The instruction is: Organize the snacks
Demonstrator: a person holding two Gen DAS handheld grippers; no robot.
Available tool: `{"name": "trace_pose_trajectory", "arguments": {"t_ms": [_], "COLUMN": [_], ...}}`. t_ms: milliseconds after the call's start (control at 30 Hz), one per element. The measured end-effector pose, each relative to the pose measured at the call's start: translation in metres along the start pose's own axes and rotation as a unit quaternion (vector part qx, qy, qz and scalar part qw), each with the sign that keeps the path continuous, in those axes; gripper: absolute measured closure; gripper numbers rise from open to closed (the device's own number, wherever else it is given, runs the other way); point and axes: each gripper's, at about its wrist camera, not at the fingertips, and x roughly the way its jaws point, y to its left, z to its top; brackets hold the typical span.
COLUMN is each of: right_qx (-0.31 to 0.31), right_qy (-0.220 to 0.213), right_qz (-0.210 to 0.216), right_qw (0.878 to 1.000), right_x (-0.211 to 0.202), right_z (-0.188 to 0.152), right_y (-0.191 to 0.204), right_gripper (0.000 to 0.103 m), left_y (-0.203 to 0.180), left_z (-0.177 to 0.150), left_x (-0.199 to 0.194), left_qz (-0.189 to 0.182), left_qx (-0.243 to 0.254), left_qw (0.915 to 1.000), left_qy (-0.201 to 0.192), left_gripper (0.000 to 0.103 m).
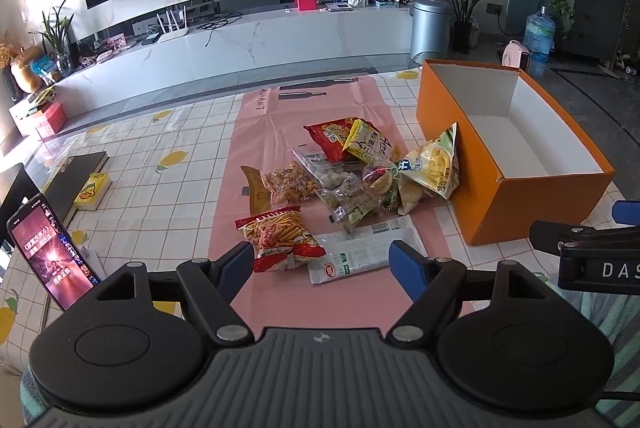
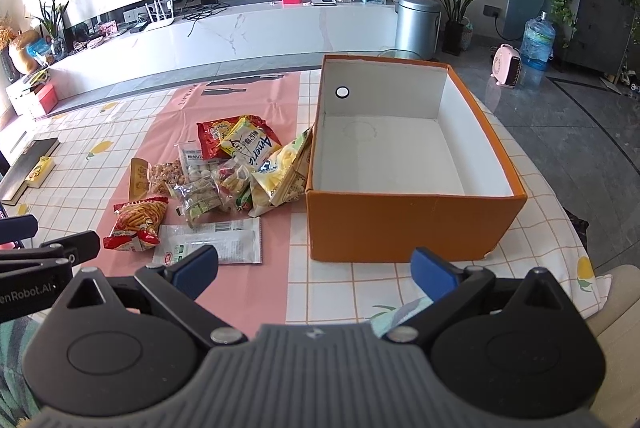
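Several snack packets [image 1: 348, 172] lie in a heap on a pink mat [image 1: 256, 132]; the heap also shows in the right wrist view [image 2: 224, 172]. Nearest are a red packet of sticks [image 1: 280, 238] and a white flat packet [image 1: 360, 256]. An open orange box [image 1: 516, 156] with a white, empty inside [image 2: 400, 156] stands right of the heap. My left gripper [image 1: 322, 266] is open, just in front of the red and white packets, holding nothing. My right gripper [image 2: 316, 270] is open and empty in front of the box's near wall.
A phone [image 1: 52, 252] stands propped at the left. A yellow pack [image 1: 94, 190] and a dark book [image 1: 76, 180] lie on the checked tablecloth [image 1: 168, 148] at the left. The table edge curves at the right [image 2: 560, 196].
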Motion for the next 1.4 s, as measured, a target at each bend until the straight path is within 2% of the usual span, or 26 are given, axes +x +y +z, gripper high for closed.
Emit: {"name": "trace_pose_trajectory", "arguments": {"t_ms": [433, 1267, 1400], "right_qx": [0.007, 0.003, 0.008], "right_qy": [-0.006, -0.014, -0.016], "right_qz": [-0.005, 0.0, 0.004], "right_qw": [1.0, 1.0, 1.0], "right_x": [-0.0037, -0.0062, -0.0052], "right_z": [-0.0048, -0.0048, -0.0035], "right_y": [-0.0023, 0.0012, 0.0009], "right_gripper": [0.004, 0.004, 0.004], "left_y": [-0.0013, 0.0023, 0.0061], "left_z": [0.0028, 0.0033, 0.0048], "left_x": [-0.003, -0.0062, -0.0057], "left_qz": [-0.008, 0.007, 0.006], "left_qx": [0.003, 0.011, 0.01], "left_qw": [0.9999, 0.9998, 0.9998], "left_qy": [-0.006, -0.013, -0.015], "left_gripper": [0.013, 0.013, 0.017]}}
